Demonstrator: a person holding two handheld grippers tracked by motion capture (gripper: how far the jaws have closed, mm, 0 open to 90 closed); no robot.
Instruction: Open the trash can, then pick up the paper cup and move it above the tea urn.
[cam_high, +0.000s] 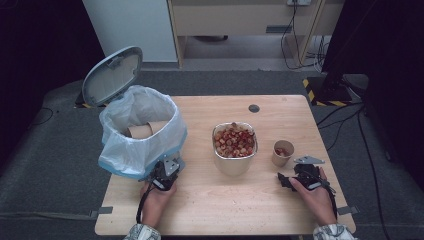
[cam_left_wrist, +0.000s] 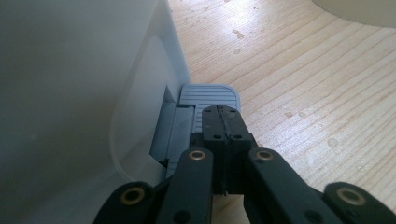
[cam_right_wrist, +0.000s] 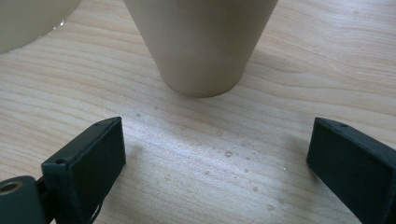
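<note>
A pedal bin (cam_high: 141, 131) lined with a pale plastic bag stands at the table's left, its grey lid (cam_high: 112, 75) raised. Brown paper cups (cam_high: 145, 129) lie inside it. My left gripper (cam_high: 165, 169) is at the bin's foot. In the left gripper view its jaws (cam_left_wrist: 223, 112) are shut, with the tips on the ribbed grey pedal (cam_left_wrist: 210, 94). A small paper cup (cam_high: 283, 152) with a few red pieces in it stands at the right. My right gripper (cam_high: 292, 173) sits just in front of it, open (cam_right_wrist: 219, 149), and the cup (cam_right_wrist: 201, 42) is ahead of the jaws, apart from them.
A metal bowl (cam_high: 234, 161) full of red and yellow fruit pieces stands mid-table, and its side (cam_right_wrist: 32, 18) shows in the right gripper view. Water droplets (cam_right_wrist: 227, 153) speckle the wooden table (cam_high: 220, 205). A dark round hole (cam_high: 254, 108) lies near the far edge.
</note>
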